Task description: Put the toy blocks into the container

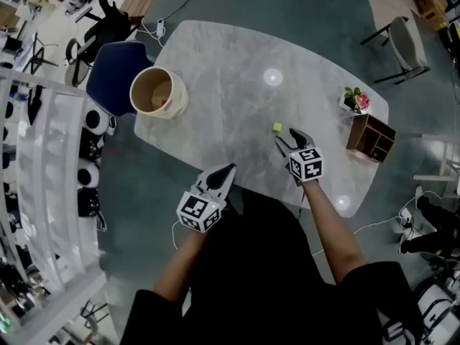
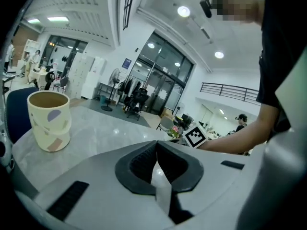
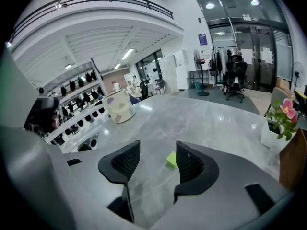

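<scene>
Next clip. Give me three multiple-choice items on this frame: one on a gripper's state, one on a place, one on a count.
1. The left gripper is:
A. wide open
B. shut, empty
C. shut on a block

2. The green block lies:
A. stacked on another block
B. on the table, ahead of the right gripper
C. in the left gripper

3. Loose blocks on the tabletop:
A. one
B. three
C. five

Key:
1 B, its pads meet with nothing between them.
2 B, it shows on the marble just beyond the open jaws.
3 A, the head view shows only the green one.
</scene>
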`<action>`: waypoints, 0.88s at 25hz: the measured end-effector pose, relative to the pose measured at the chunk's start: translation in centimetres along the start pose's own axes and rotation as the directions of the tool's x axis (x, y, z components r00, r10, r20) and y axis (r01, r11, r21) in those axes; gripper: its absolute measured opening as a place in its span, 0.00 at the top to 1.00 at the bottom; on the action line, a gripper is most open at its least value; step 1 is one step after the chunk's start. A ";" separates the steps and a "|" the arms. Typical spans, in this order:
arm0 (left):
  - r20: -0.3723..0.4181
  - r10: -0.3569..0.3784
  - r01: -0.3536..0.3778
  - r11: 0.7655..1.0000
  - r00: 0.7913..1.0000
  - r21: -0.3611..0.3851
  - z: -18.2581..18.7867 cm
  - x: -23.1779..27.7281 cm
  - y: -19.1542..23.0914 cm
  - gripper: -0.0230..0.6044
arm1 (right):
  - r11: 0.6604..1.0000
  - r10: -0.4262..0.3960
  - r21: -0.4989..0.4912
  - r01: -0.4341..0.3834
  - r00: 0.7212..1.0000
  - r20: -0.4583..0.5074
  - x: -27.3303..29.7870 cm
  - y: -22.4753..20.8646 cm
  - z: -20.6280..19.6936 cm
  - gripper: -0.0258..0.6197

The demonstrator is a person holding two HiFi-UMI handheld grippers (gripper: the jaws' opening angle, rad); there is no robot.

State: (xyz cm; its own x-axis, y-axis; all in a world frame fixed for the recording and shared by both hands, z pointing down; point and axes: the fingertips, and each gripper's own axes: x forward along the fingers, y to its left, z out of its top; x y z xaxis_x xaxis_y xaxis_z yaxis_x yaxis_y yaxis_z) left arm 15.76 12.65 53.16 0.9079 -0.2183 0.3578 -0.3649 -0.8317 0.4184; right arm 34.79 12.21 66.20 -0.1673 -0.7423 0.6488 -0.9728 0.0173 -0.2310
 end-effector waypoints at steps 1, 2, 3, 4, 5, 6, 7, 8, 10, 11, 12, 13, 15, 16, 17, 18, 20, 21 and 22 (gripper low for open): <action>-0.009 0.025 -0.025 1.000 1.000 -0.012 -0.6 0.2 -0.2 0.96 | 1.000 0.015 -0.019 -0.016 1.000 -0.020 0.9 -0.6 -0.6 0.62; -0.017 0.046 -0.046 0.999 0.999 -0.024 -1.1 0.4 -0.4 0.96 | 0.999 0.029 -0.035 -0.031 0.999 -0.042 1.7 -1.2 -1.2 0.62; -0.023 0.065 -0.065 0.997 0.998 -0.036 -1.6 0.6 -0.5 0.96 | 0.998 0.042 -0.046 -0.045 0.997 -0.064 2.6 -1.7 -1.8 0.62; -0.026 0.080 -0.081 0.996 0.996 -0.048 -2.0 0.6 -0.6 0.96 | 0.997 0.052 -0.055 -0.057 0.995 -0.084 3.4 -2.1 -2.3 0.62; -0.029 0.093 -0.095 0.994 0.995 -0.058 -2.3 0.5 -0.7 0.96 | 0.996 0.060 -0.062 -0.067 0.993 -0.103 4.2 -2.4 -2.8 0.62; -0.031 0.105 -0.107 0.992 0.994 -0.070 -2.6 0.4 -0.6 0.96 | 0.995 0.065 -0.070 -0.073 0.991 -0.121 4.9 -2.7 -3.2 0.62; -0.035 0.117 -0.120 0.989 0.992 -0.081 -2.9 0.2 -0.5 0.96 | 0.994 0.067 -0.081 -0.078 0.988 -0.137 5.5 -2.9 -3.6 0.62; -0.039 0.131 -0.134 0.986 0.991 -0.095 -3.3 0.1 -0.1 0.96 | 0.992 0.067 -0.097 -0.083 0.986 -0.152 6.2 -3.1 -4.0 0.62; -0.044 0.160 -0.165 0.978 0.986 -0.130 -4.0 -0.2 1.0 0.96 | 0.985 0.064 -0.147 -0.092 0.981 -0.183 7.4 -3.3 -4.6 0.62; -0.043 0.171 -0.176 0.973 0.984 -0.149 -4.2 -0.3 1.6 0.96 | 0.980 0.061 -0.175 -0.096 0.978 -0.198 7.9 -3.3 -5.0 0.62; -0.042 0.179 -0.183 0.970 0.983 -0.160 -4.3 -0.4 2.1 0.96 | 0.975 0.057 -0.197 -0.099 0.976 -0.211 8.3 -3.3 -5.3 0.62; -0.043 0.183 -0.188 0.969 0.982 -0.160 -4.2 -0.6 2.5 0.96 | 0.972 0.052 -0.211 -0.100 0.974 -0.221 8.7 -3.2 -5.7 0.62; -0.046 0.195 -0.200 0.968 0.980 -0.151 -4.0 -0.8 3.3 0.96 | 0.970 0.045 -0.222 -0.098 0.971 -0.235 9.2 -3.2 -6.1 0.62; -0.043 0.206 -0.210 0.966 0.978 -0.154 -3.9 -1.0 3.7 0.96 | 0.969 0.041 -0.227 -0.097 0.970 -0.240 9.4 -3.3 -6.2 0.62; -0.037 0.219 -0.222 0.961 0.975 -0.163 -3.8 -1.1 4.0 0.96 | 0.967 0.038 -0.235 -0.097 0.969 -0.246 9.6 -3.5 -6.4 0.62; -0.031 0.232 -0.234 0.957 0.972 -0.174 -3.8 -1.3 4.3 0.96 | 0.965 0.036 -0.241 -0.098 0.967 -0.252 9.7 -3.7 -6.6 0.62; -0.025 0.251 -0.251 0.950 0.968 -0.185 -3.9 -1.7 4.6 0.96 | 0.964 0.032 -0.248 -0.100 0.964 -0.265 10.0 -3.8 -7.0 0.62; -0.025 0.257 -0.258 0.948 0.966 -0.186 -4.0 -2.0 4.7 0.96 | 0.963 0.029 -0.249 -0.099 0.963 -0.270 10.1 -3.9 -7.1 0.63; -0.026 0.263 -0.263 0.947 0.964 -0.186 -4.1 -2.2 4.8 0.96 | 0.963 0.025 -0.252 -0.096 0.962 -0.271 10.3 -3.9 -7.1 0.65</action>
State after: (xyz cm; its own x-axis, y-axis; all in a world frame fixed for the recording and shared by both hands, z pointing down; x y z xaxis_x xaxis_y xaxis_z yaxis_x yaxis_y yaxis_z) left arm 11.24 11.23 57.76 0.7743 -0.4159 0.4770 -0.6227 -0.6351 0.4571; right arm 35.76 9.31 78.94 -0.2287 -0.5327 0.8148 -0.9611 0.2566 -0.1020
